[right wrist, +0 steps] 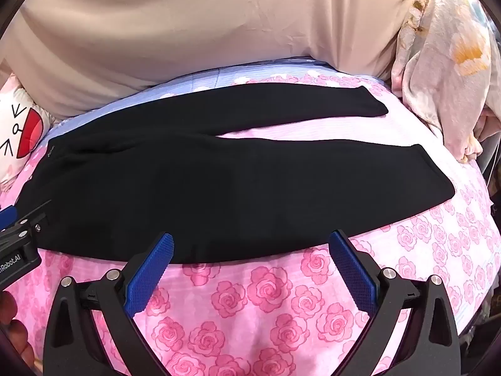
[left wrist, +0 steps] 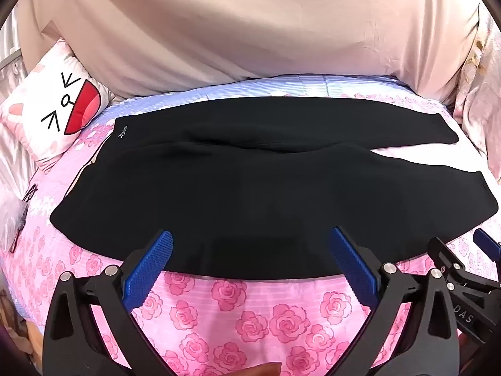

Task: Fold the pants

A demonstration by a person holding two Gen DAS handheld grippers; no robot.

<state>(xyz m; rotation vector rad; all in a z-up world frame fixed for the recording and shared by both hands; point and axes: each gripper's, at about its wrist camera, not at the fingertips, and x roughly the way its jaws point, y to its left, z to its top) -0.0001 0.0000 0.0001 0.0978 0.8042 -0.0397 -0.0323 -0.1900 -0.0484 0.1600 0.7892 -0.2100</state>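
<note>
Black fabric fills the middle of both views: the pants lie flat on a pink rose-print bedspread, straight ahead of both tongs, their near edge just beyond the blue pads. Their folds and seams are hard to make out, since the dark cloth swallows detail; only a small pale logo near the waist shows, too small to read. The long axis runs crosswise to the fingers, with the waist off to the left and the 2 leg ends to the right. The legs part into a narrow V on the right, the far leg lying beyond the near one.

The left gripper has its pads spread wide apart with nothing between them, poised over the near hem. The right gripper is equally spread and bare, and only part of it shows at the right edge of the left wrist view. A cartoon-face pillow sits far left, cut off in the right wrist view. A beige cloth backdrop rises beyond the bed.
</note>
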